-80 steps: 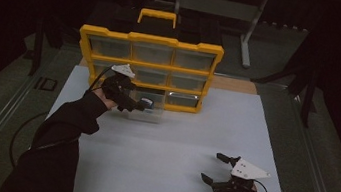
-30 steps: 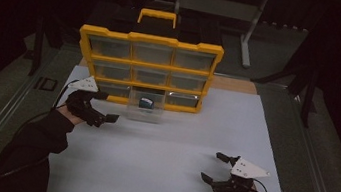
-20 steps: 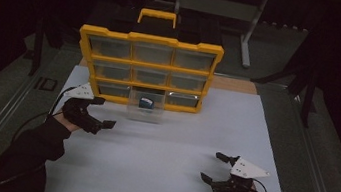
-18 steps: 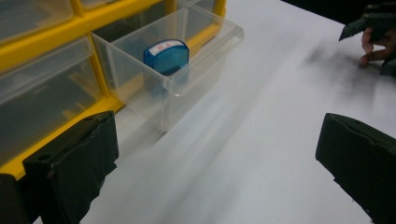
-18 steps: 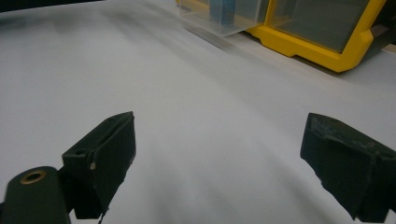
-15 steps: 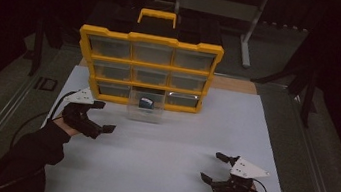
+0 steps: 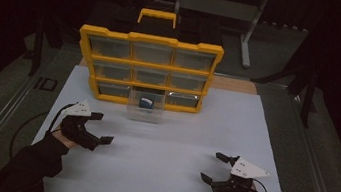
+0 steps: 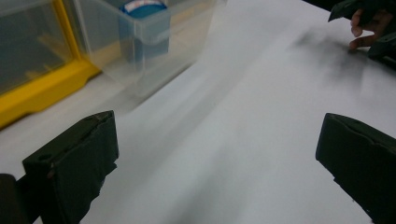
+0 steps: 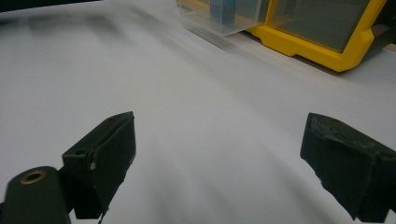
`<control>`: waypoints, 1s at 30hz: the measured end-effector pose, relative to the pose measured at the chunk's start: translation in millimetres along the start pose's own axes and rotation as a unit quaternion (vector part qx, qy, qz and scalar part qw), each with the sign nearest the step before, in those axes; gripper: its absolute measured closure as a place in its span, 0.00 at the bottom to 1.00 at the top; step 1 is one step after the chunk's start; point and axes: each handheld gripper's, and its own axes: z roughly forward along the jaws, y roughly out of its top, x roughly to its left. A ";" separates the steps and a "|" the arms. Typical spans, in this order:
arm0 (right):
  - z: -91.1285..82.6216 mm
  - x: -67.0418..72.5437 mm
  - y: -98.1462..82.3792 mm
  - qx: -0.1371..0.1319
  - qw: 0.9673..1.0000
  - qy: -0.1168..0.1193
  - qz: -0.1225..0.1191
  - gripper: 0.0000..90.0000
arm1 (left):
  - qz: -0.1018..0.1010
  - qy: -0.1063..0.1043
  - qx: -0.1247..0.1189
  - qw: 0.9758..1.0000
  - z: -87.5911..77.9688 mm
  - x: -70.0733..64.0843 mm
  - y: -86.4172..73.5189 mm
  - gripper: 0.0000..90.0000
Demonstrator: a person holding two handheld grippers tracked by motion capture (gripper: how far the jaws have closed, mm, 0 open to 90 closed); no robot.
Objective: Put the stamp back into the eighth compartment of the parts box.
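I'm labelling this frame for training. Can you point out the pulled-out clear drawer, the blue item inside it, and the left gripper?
clear drawer [image 7: 145, 113]: high view, front wall.
blue item [image 7: 146, 102]: high view, its top.
left gripper [image 7: 99, 127]: high view, midway between its open fingertips.

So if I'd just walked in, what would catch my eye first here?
Probably the yellow drawer cabinet at the far edge of the white table, bright against the dark room. Its bottom middle clear drawer is pulled out, with a small blue thing inside. Nearer, the left gripper and right gripper sit open and empty over bare tabletop.
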 end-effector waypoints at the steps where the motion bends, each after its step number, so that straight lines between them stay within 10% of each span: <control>1: 0.1 0.2 0.0 0.001 1.000 0.000 0.000 0.12 | -0.002 0.000 -0.002 1.000 -0.3 -0.6 -2.0 0.00; 30: 0.8 0.9 0.0 0.003 1.000 0.003 -0.002 0.12 | 0.002 0.028 -0.007 1.000 -6.1 -30.0 -53.7 0.00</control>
